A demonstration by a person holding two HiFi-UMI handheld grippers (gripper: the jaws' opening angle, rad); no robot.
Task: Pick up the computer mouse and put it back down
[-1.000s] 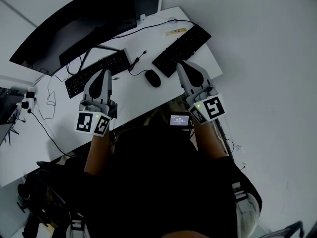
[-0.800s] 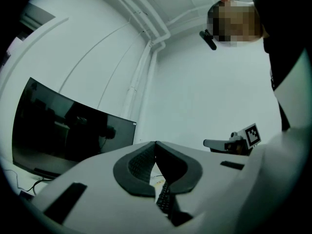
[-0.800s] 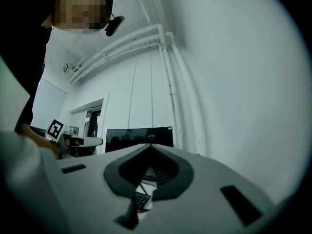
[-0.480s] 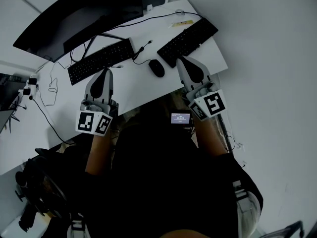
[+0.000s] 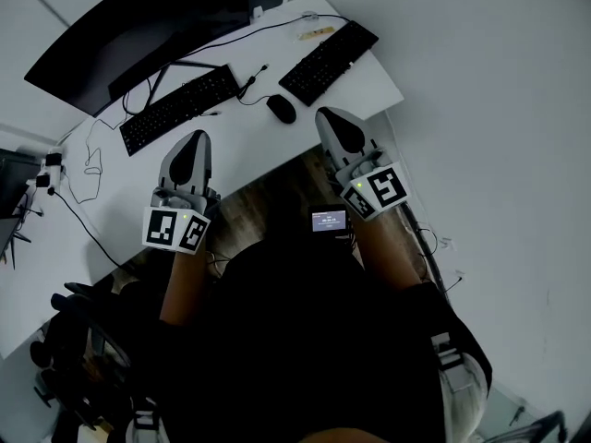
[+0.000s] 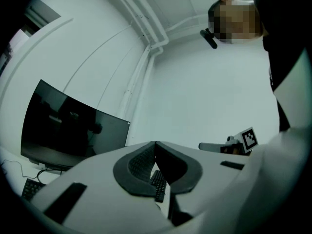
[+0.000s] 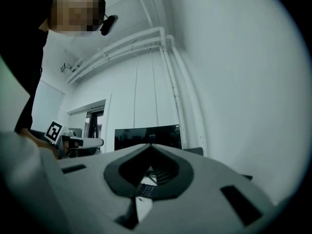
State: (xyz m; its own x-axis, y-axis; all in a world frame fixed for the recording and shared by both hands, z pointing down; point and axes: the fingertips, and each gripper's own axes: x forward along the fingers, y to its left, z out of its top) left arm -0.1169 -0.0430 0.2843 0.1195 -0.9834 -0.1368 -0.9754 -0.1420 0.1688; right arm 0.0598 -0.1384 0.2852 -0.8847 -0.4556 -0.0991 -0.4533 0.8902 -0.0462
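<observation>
White tabletop (image 5: pixel 259 150) before me. Dark wood floor (image 5: pixel 277 192) at its near edge, curved black monitor (image 5: pixel 138 35) at its far edge. White pipes (image 7: pixel 168 67) climb the wall (image 7: pixel 234 82) behind.

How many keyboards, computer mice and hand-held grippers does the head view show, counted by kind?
Keyboards: 2 (left keyboard, right keyboard)
Computer mouse: 1
Hand-held grippers: 2 (left hand-held gripper, right hand-held gripper)
Total: 5

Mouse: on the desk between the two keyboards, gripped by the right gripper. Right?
No, it is not gripped. The mouse lies free on the desk between the two keyboards; the right gripper is shut on nothing and apart from it. The head view shows the gap.
</observation>
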